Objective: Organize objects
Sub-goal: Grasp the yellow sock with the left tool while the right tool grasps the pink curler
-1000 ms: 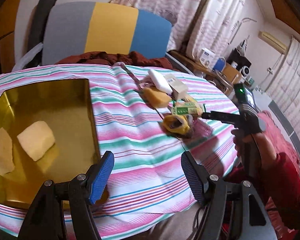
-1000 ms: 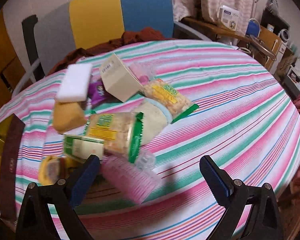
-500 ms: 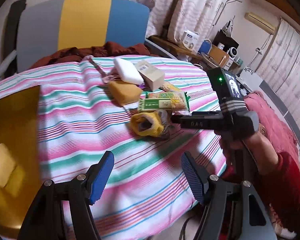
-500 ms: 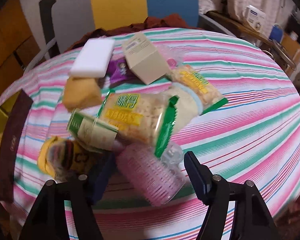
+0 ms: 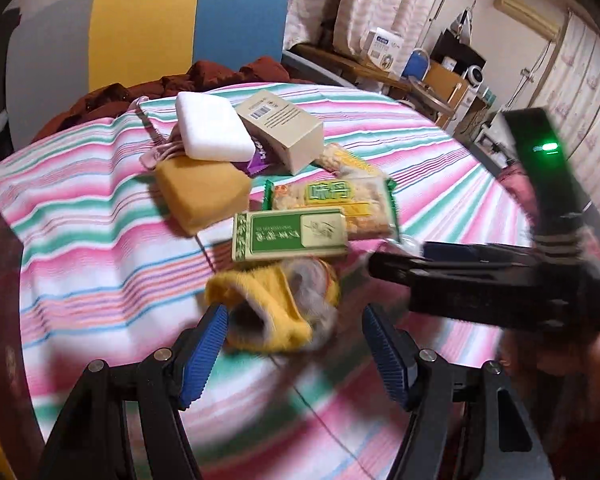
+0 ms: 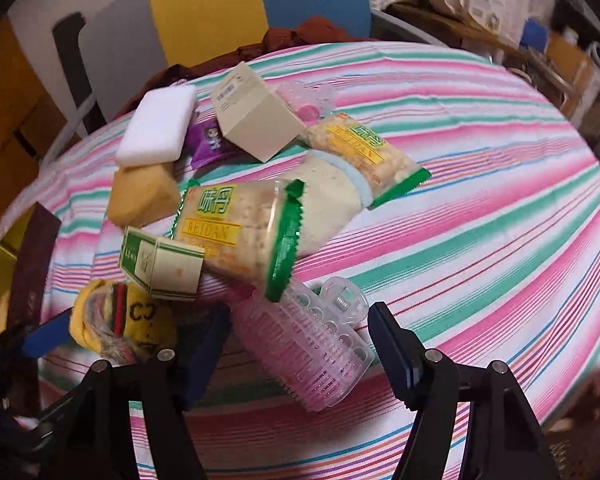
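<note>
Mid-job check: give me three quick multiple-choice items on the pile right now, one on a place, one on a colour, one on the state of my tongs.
1. What lies between the right tongs?
A. pink hair roller
B. white sponge
C. beige box

2. What colour is the sock in front of the left tongs?
A. blue
B. yellow
C. purple

3. How do the left tongs stand?
A. shut on the sock
B. shut on nothing
C. open

Key:
1 A, the pink hair roller sits between the right tongs' blue pads.
2 B, the yellow sock lies crumpled just ahead of the pads.
3 C, the pads stand wide apart, with the sock ahead and not gripped.
</note>
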